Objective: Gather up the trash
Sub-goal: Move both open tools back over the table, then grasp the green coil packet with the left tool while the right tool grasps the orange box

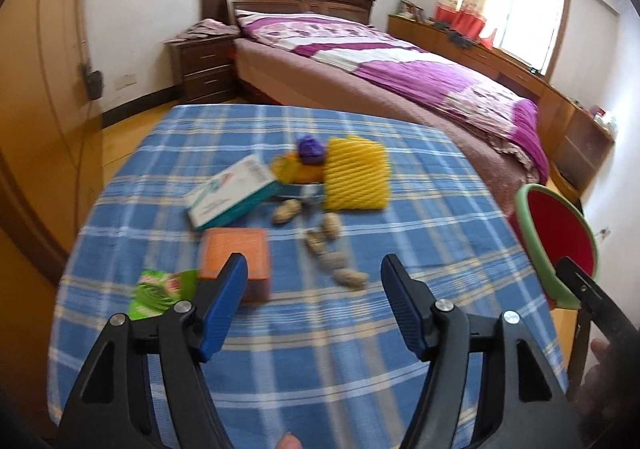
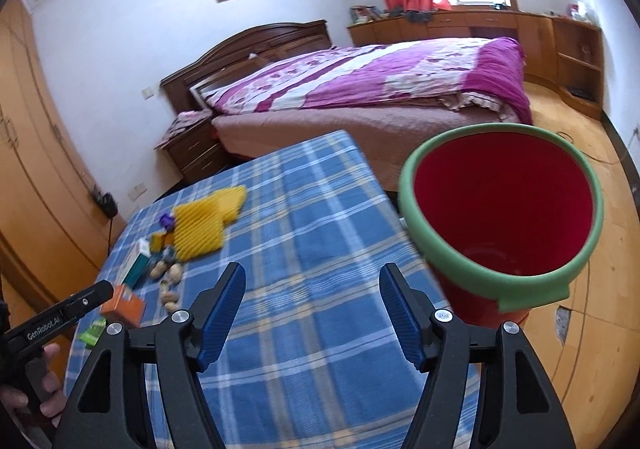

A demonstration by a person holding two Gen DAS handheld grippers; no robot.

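Blue-and-white checked cloth (image 1: 360, 349) covers the table that fills the left wrist view. Our left gripper (image 1: 314, 281) hangs over it with its jaws apart and nothing between them. Just past the left fingertip sits an orange box (image 1: 240, 249), with a green packet (image 1: 160, 291) beside it. Farther on lie peanut shells (image 1: 332, 249), a white and teal carton (image 1: 232, 191), a yellow foam net (image 1: 356, 173) and a purple scrap (image 1: 309, 147) — the trash, bunched near the table's middle, likely so either hand can reach it. At the right edge a red bucket with a green rim (image 1: 532, 233) waits beside the table.

From the right wrist view, our right gripper (image 2: 312, 287) is also released and empty, over bare cloth. The bucket (image 2: 500, 281) stands close on its right, mouth up and nothing visible inside — we judge it is the bin. The trash pile lies well off to the left, near the other gripper.
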